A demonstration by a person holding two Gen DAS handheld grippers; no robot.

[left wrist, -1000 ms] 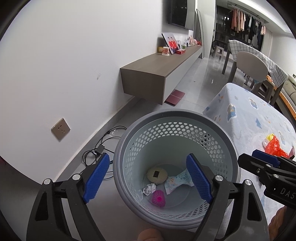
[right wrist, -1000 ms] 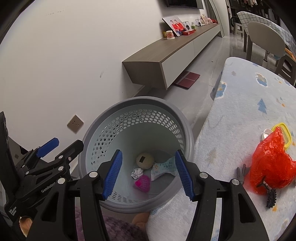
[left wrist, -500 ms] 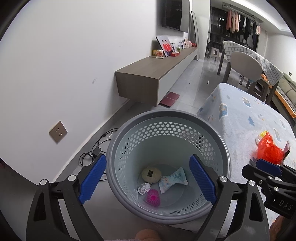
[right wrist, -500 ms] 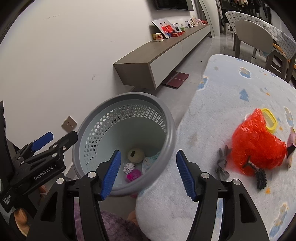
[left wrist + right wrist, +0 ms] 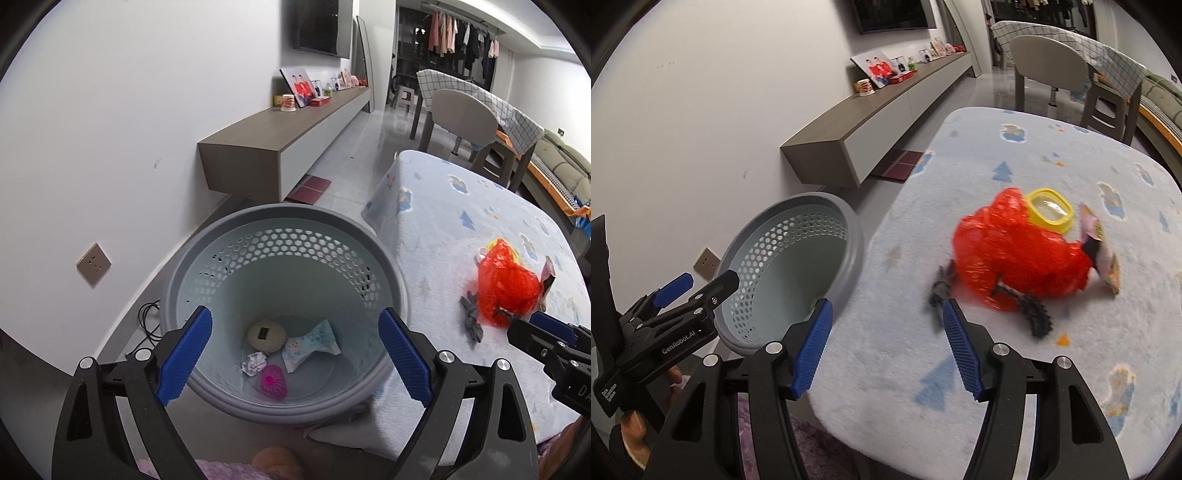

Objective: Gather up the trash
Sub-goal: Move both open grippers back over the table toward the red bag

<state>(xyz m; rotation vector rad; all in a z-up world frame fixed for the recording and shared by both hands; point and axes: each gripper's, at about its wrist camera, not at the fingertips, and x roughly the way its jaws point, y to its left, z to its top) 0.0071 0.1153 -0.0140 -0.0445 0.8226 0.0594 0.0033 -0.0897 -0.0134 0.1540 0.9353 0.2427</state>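
Blue-padded right gripper [image 5: 886, 347] has swung from over the grey basket [image 5: 849, 236], now at left of frame, toward the table; jaws apart, empty. Ahead lies a small dark scrap [image 5: 940, 288], then the red plastic bag [image 5: 1015, 251] mid-frame, a yellow lid [image 5: 1051, 214] behind. Left gripper [image 5: 295, 362] hangs open over the basket

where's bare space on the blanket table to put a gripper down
Free: the near stretch of the blanket-covered table between the right gripper and the red bag, and the far end toward the chair. Crowded: around the red bag, with the yellow lid, wrapper and black scraps.
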